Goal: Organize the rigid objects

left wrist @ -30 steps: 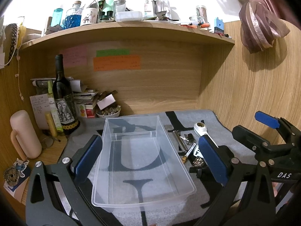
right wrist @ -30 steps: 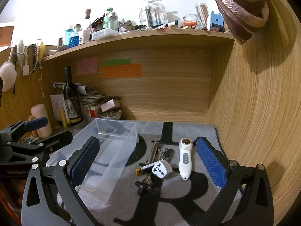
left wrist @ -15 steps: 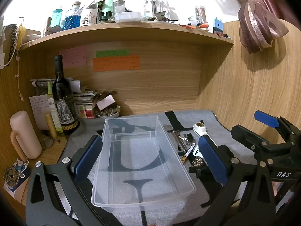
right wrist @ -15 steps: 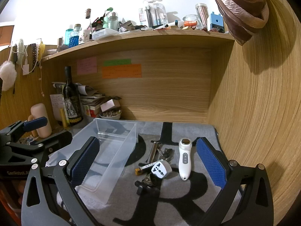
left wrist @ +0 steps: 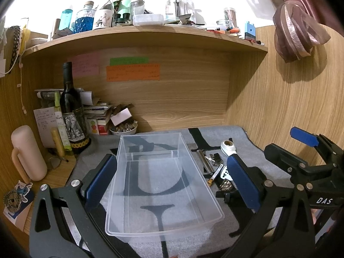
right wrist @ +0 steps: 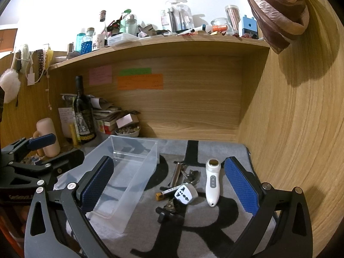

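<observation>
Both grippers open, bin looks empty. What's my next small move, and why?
Probably lower the right gripper onto the white handheld device. It lies apart from the other items on the mat, between the open fingers, and the clear plastic bin beside it holds nothing yet. The left gripper hovers over the bin.

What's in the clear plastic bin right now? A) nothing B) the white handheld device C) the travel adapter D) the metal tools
A: the clear plastic bin shows only the mat's pattern through its floor, while the white handheld device, travel adapter and metal tools all lie on the mat beside it.
</observation>
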`<state>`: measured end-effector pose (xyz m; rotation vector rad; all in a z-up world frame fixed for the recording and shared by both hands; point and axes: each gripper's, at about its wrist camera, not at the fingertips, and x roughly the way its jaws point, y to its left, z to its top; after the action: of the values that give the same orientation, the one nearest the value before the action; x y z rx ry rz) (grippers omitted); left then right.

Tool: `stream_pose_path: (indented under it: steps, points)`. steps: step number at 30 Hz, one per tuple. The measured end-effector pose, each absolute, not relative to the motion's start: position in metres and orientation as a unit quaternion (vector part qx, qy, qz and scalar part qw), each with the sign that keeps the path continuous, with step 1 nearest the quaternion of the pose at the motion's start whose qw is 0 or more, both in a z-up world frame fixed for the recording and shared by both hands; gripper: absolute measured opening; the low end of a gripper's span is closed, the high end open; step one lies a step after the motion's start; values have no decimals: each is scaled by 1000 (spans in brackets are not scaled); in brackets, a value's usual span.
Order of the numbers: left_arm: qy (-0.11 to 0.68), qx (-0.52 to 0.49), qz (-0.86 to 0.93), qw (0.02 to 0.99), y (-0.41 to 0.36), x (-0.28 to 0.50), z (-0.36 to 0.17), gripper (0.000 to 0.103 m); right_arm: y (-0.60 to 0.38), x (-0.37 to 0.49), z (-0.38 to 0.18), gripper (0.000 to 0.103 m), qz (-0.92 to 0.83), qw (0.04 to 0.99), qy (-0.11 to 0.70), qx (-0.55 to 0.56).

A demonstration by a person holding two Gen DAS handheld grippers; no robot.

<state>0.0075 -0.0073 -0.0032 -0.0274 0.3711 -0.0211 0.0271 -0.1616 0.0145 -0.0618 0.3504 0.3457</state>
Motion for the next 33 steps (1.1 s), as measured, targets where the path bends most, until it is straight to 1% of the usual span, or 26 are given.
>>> stream_pose_path:
  steps: [16, 18, 19, 20, 23, 27, 32, 33]
  points:
    - [189, -22, -17, 982, 8, 16, -8, 103, -154, 39, 10, 103, 175, 967, 182, -45]
    - [191, -20, -13, 981, 11, 17, -8, 98, -153, 42, 8, 103, 173, 966, 185, -49]
    - [195, -19, -12, 981, 12, 19, -9, 92, -152, 44, 8, 103, 172, 966, 187, -51]
    - [200, -18, -11, 980, 13, 20, -9, 87, -152, 46, 7, 103, 172, 965, 188, -55]
    - [219, -19, -13, 976, 21, 28, -13, 86, -151, 51, 6, 100, 171, 965, 190, -59]
    - [242, -20, -6, 970, 35, 38, -17, 79, -152, 63, 5, 89, 171, 962, 205, -59]
    - [283, -26, 9, 959, 59, 54, -24, 62, -160, 84, 2, 78, 164, 957, 235, -52]
    - [296, -29, 9, 955, 65, 59, -27, 61, -161, 89, 1, 74, 164, 955, 242, -51]
